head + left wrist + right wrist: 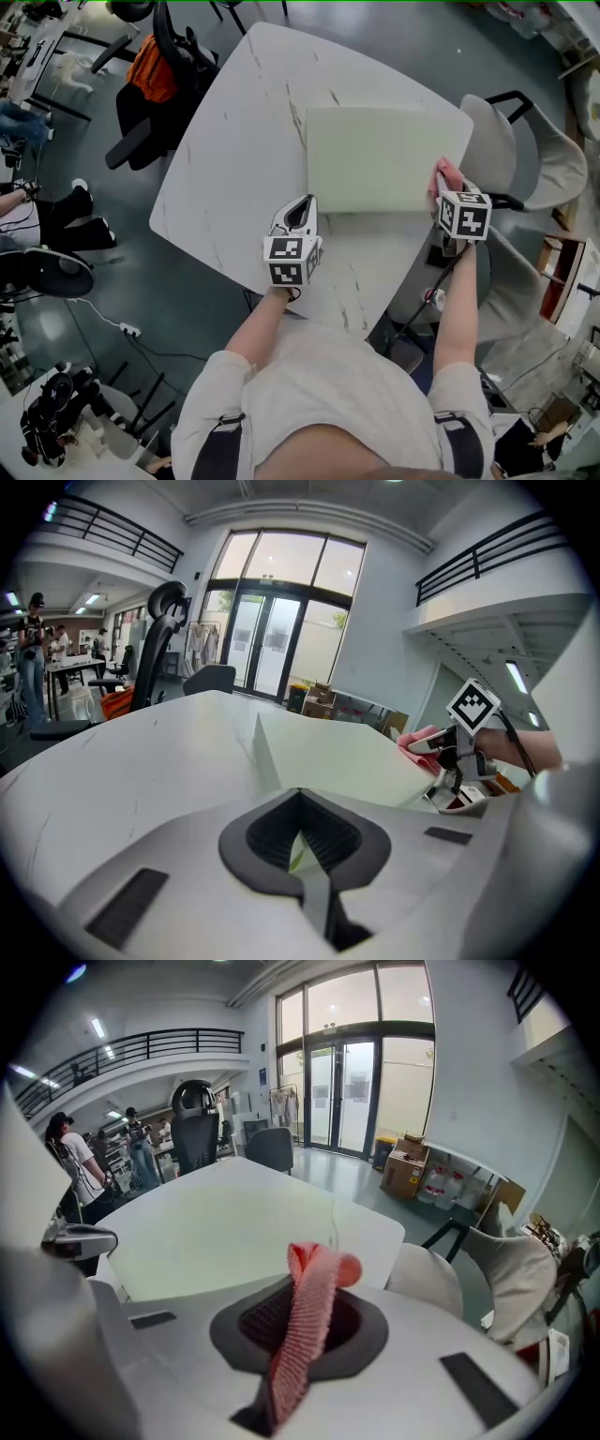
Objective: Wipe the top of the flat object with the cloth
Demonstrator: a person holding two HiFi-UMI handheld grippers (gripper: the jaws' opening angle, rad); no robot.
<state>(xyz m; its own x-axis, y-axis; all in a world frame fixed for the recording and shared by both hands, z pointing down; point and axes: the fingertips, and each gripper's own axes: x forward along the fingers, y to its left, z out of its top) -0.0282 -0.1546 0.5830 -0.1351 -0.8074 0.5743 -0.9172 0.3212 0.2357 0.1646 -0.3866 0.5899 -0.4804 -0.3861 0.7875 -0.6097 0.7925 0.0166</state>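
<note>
White marbled table (234,141) fills centre of head view. Black chair (155,80) with an orange item on it stands off the table's 10 o'clock corner; grey chair (525,159) at 3 o'clock.

Flat object (375,159), a pale green board, lies flat on the table's 2 o'clock quarter, top bare.

Left gripper (300,202): over bare tabletop just off the board's 7 o'clock corner. Jaws drawn together, clenched; only a thin green sliver shows in the slit, and I cannot tell what it is.

Right gripper (442,187): at the board's 4 o'clock edge, jaws grasping the cloth.

Cloth (446,174): pink and ribbed, pinched in a fold between the right jaws, its free end sticking up past them. It sits at the board's right edge; contact with the top cannot be told.
</note>
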